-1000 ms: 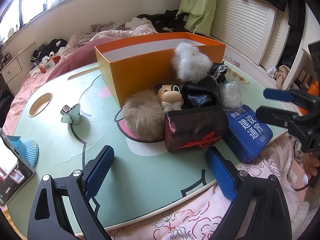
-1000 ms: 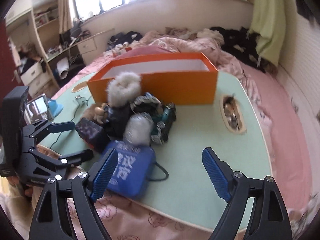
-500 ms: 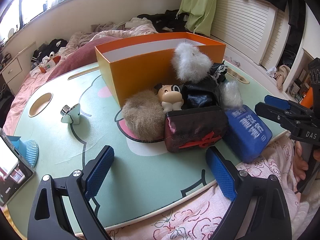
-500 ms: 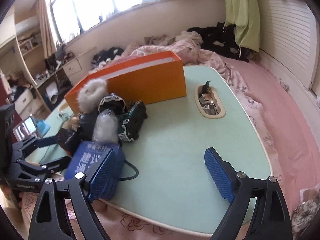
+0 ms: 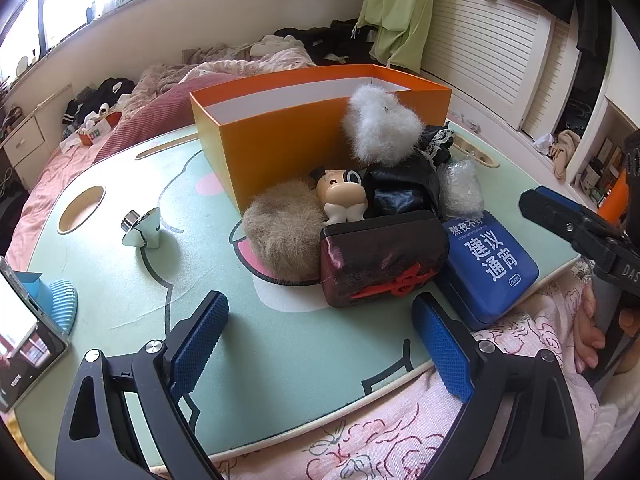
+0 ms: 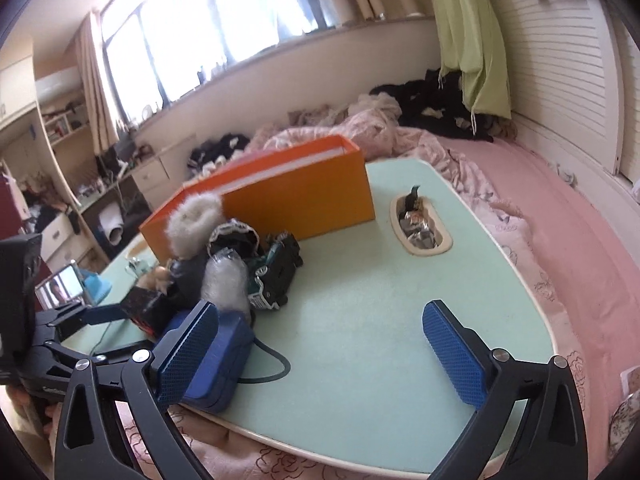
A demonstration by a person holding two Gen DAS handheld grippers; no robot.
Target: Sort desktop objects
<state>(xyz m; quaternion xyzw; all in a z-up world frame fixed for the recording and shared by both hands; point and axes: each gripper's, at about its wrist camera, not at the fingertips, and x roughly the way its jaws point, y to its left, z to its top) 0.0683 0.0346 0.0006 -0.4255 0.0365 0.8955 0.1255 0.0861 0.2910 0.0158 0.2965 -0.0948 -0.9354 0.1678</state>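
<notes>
Both black two-finger grippers with blue pads hover over the pale green lap table (image 5: 120,292), the left gripper (image 5: 320,344) wide apart, the right gripper (image 6: 320,352) opening with nothing between, near clutter beside the open orange cardboard box (image 5: 280,136), including the blue zip pouch (image 5: 492,264).

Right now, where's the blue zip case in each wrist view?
Left wrist: blue zip case at right of centre, on the table's near edge, beside the dark red box.
Right wrist: lower left, partly behind the left finger of the right tongs.
Shared landmark: orange box.
</notes>
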